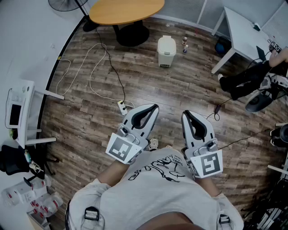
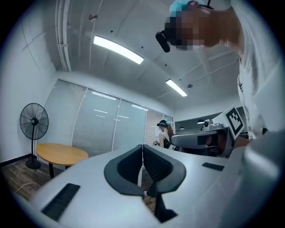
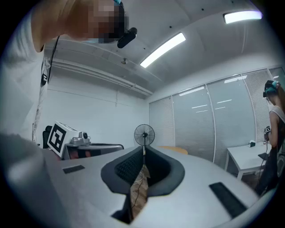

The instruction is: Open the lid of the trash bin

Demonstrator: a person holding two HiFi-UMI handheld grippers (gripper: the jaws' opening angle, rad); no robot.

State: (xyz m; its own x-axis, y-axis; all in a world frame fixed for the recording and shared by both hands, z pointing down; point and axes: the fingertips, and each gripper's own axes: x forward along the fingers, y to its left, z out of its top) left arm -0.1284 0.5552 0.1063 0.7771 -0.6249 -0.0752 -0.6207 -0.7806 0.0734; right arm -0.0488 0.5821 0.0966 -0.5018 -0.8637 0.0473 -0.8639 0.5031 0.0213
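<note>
The small white trash bin stands on the wood floor far ahead of me, below the round table, with its lid down. Both grippers are held close to my chest, well short of the bin and pointing toward it. My left gripper is shut with nothing between its jaws, and its own view shows the dark pads meeting. My right gripper is also shut and empty, its pads closed together in its own view. The bin does not show in either gripper view.
A round wooden table stands behind the bin. Two small bottles sit beside it. A white cable and a power strip lie on the floor at left. A white desk and a seated person are at right.
</note>
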